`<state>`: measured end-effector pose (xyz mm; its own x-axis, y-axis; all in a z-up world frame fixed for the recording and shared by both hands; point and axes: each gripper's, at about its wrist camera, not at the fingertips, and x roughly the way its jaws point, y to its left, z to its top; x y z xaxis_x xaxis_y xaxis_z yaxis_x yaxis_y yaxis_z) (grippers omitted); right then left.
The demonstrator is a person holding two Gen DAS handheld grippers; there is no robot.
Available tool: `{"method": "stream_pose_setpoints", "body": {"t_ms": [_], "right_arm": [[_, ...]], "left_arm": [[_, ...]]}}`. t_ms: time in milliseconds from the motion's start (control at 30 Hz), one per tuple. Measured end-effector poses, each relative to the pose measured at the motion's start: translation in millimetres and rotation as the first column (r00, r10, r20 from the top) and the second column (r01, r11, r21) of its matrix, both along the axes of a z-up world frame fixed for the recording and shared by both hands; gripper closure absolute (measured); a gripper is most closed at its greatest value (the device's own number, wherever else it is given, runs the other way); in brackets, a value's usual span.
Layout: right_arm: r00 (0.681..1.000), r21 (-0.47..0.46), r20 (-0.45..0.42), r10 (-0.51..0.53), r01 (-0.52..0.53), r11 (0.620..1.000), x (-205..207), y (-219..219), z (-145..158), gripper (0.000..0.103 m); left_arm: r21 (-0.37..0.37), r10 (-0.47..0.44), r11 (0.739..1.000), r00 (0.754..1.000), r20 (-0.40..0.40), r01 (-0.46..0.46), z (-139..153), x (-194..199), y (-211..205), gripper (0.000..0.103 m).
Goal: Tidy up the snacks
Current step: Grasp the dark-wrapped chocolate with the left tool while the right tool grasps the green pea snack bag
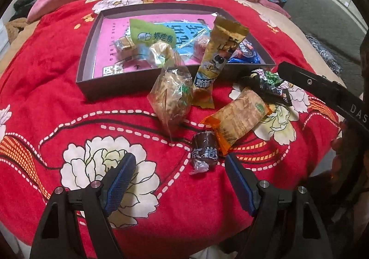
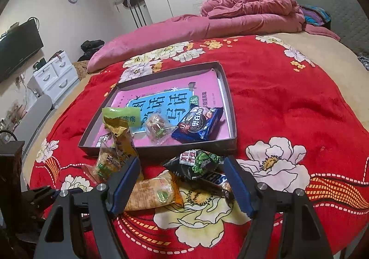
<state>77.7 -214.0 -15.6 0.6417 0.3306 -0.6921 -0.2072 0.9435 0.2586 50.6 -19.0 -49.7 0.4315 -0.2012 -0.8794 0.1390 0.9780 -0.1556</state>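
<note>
Snacks still sit loose on the bed at 6 o'clock of the tray [image 1: 110,93]. Both tongs, left [image 1: 180,180] and right [image 2: 182,184], gape empty. Small brown roll [image 1: 204,151] looks slippery-wrapped, probably; soft blanket [image 1: 69,97] could let it squirt sideways.

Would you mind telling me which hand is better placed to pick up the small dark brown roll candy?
Left. Its open tongs sit just short of the brown roll candy; the right tongs frame other snacks.
</note>
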Motion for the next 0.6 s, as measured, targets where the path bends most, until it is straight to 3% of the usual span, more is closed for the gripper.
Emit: {"method": "stream_pose_setpoints", "body": {"t_ms": [200,367,600], "right_arm": [[1.000,-0.003,-0.019,-0.007,0.007,1.000,3,0,-3,0.028],[0.999,-0.007,-0.032,-0.011,0.011,1.000,5,0,-6,0.028],[0.998,-0.013,-0.059,-0.026,0.025,1.000,9,0,-13,0.028]], "left_arm": [[-0.021,0.004,1.000,1.000,-0.013,-0.004,-4,5,0,0.034],[-0.031,-0.027,0.999,0.999,-0.018,0.026,-6,7,-9,0.057],[-0.028,-0.042,0.999,0.999,-0.033,0.042,-10,10,-16,0.064]]}}
